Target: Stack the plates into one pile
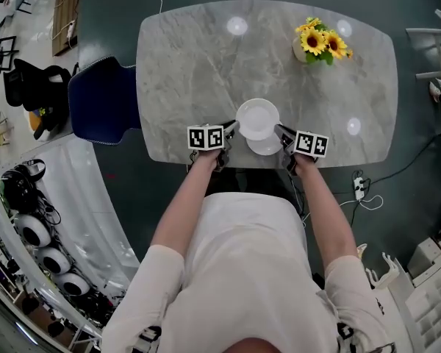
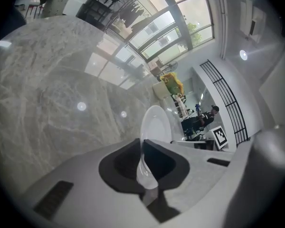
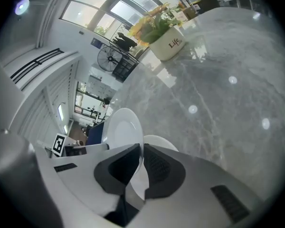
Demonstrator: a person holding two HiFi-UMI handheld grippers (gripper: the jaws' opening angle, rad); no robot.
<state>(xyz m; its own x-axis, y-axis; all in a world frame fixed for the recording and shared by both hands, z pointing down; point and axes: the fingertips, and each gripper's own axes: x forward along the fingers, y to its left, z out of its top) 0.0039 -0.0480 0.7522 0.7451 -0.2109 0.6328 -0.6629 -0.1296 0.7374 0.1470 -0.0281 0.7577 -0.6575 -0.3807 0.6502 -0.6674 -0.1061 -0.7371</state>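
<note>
A white plate (image 1: 257,116) hangs above the near edge of the marble table (image 1: 206,65), gripped on opposite sides of its rim. My left gripper (image 1: 228,133) is shut on its left rim, and my right gripper (image 1: 282,134) is shut on its right rim. A second white plate (image 1: 269,148) lies on the table just below and slightly to the right, half hidden by the lifted one. The left gripper view shows the held plate (image 2: 154,125) edge-on between the jaws of that gripper (image 2: 141,148). The right gripper view shows the held plate (image 3: 123,127) in the right gripper (image 3: 141,156), with the lower plate (image 3: 160,142) behind it.
A white pot of sunflowers (image 1: 320,44) stands at the table's far right; it also appears in the right gripper view (image 3: 167,44). A dark blue chair (image 1: 99,101) stands at the table's left side. Cables and a power strip (image 1: 360,188) lie on the floor at the right.
</note>
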